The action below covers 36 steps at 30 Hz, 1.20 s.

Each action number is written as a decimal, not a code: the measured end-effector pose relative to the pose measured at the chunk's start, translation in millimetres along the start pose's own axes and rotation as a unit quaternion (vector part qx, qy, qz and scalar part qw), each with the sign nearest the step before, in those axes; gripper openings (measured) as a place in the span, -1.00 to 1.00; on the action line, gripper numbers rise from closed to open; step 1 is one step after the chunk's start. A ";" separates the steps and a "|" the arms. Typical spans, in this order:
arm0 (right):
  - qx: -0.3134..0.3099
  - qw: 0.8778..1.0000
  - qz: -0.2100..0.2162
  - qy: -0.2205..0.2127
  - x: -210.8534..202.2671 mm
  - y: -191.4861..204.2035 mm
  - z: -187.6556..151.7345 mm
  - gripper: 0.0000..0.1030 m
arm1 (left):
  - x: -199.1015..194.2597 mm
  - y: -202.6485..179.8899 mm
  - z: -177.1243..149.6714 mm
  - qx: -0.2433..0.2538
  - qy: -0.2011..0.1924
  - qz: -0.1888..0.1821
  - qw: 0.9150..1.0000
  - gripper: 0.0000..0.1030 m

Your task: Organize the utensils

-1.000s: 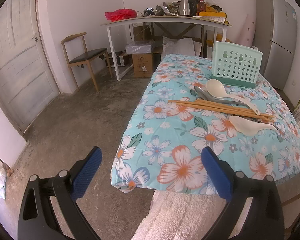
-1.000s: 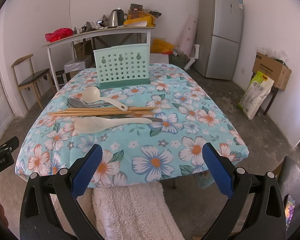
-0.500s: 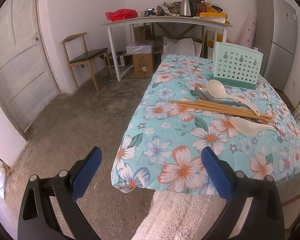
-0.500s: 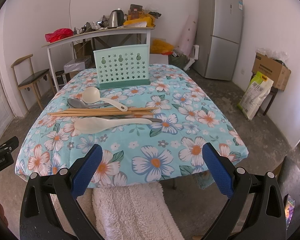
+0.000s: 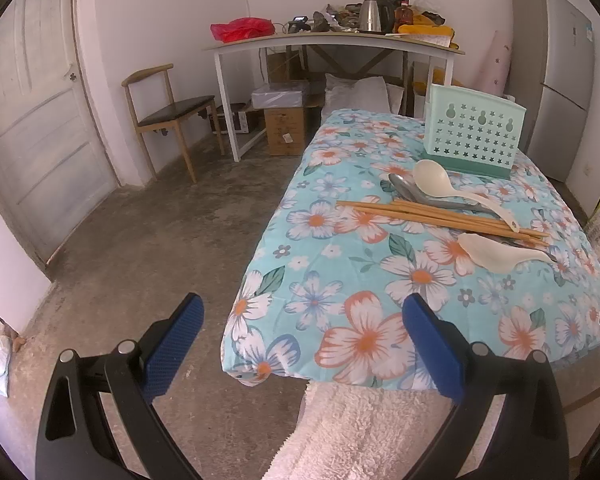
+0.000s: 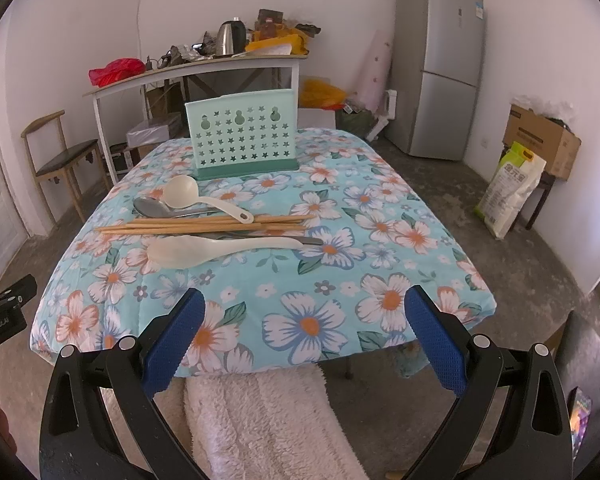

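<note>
White walls and a bare concrete floor (image 5: 172,240) enclose the work area; a grey refrigerator (image 6: 440,68) stands at the back right, a panelled door (image 5: 32,148) at the left, and a white side table (image 6: 196,72) loaded with a kettle (image 6: 230,38) and clutter stands against the rear wall, with a wooden chair (image 5: 168,116) beside it

Centre of the area: 1 tabletop (image 6: 380,280) covered by a turquoise floral cloth. At its far end a mint-green perforated utensil holder (image 6: 242,136) stands upright, with no utensil visible in it

Utensils lie loose in 1 cluster in front of the holder, near the middle of the tabletop:
- wooden chopsticks (image 6: 204,225), laid side by side across the tabletop
- 1 flat white rice paddle (image 6: 220,249), nearest the cameras, just beside the chopsticks
- 1 white ladle (image 6: 204,198), bowl toward the holder, handle resting over the chopsticks
- 1 metal spoon (image 6: 152,207), partly under the ladle

A fluffy white fabric (image 6: 260,420) fills the lower centre of both views, below the near table edge

Left claw (image 5: 302,344): blue pads spread wide, nothing between them, held off the near left corner of the tabletop. Right claw (image 6: 304,332): blue pads spread wide, nothing between them, held before the near edge and aimed at the cluster. Both are well apart from the utensils
</note>
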State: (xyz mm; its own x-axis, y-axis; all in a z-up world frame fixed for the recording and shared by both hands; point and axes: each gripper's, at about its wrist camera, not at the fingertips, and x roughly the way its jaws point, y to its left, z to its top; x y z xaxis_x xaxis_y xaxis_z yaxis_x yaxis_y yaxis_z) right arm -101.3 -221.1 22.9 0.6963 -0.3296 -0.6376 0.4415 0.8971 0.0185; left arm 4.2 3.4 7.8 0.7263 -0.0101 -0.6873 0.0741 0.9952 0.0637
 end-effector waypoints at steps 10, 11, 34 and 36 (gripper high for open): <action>0.000 1.000 0.000 -0.001 -1.0 0.0 0.2 0.85 | 2.8 -0.3 -1.4 0.000 0.001 -0.012 1.000 0.89; 0.000 1.000 0.000 -0.001 -1.0 -0.1 0.2 0.85 | 3.1 -0.9 -1.1 0.000 0.002 -0.013 1.000 0.89; -0.021 0.999 0.021 -0.030 43.9 -21.2 12.8 0.85 | 41.6 -26.8 29.7 -0.011 0.006 -0.200 0.980 0.89; -0.018 0.999 0.037 -0.035 49.7 -26.8 15.0 0.85 | 51.4 -35.8 32.5 -0.005 0.012 -0.224 0.974 0.89</action>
State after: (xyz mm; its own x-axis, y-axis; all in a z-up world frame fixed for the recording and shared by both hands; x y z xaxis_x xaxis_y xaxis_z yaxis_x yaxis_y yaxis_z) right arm -70.1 -265.9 2.4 0.7646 -0.2816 -0.5797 0.3683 0.9291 0.0345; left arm 61.2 -36.0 -6.3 0.6062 -0.4419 -0.6612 0.3732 0.8922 -0.2542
